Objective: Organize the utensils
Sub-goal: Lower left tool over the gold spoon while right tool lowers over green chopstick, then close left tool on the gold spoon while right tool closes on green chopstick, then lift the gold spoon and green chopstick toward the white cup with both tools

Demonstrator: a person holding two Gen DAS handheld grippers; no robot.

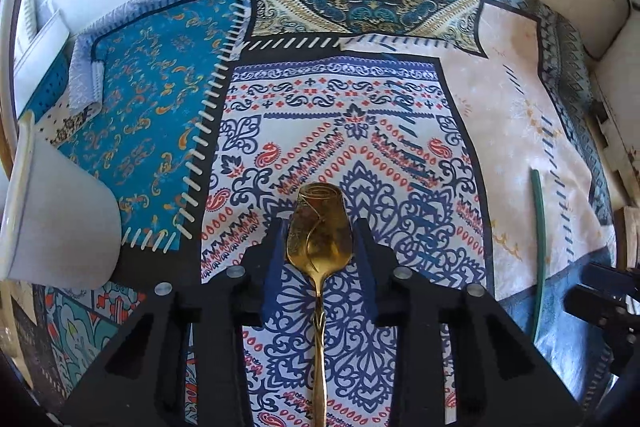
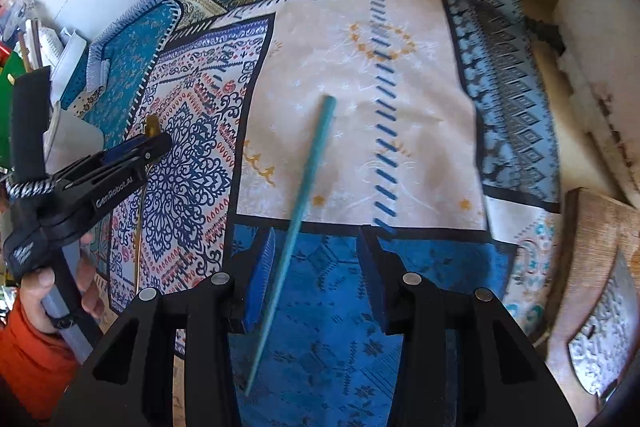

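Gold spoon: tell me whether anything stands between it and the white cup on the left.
Nothing visible does. The gold spoon sits between the open pads of the left gripper, and only bare patterned cloth lies between it and the white cup. The green stick lies off to the other side.

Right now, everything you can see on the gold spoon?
The spoon looks like gold-toned metal, with an engraved swirl pattern in its bowl and a slim, ornamented handle. It lies lengthwise between the open fingers of the left tongs, bowl pointing away from the camera, handle running back toward it. Neither blue pad visibly touches it. Below it is the patterned tablecloth; whether it rests on that is unclear.
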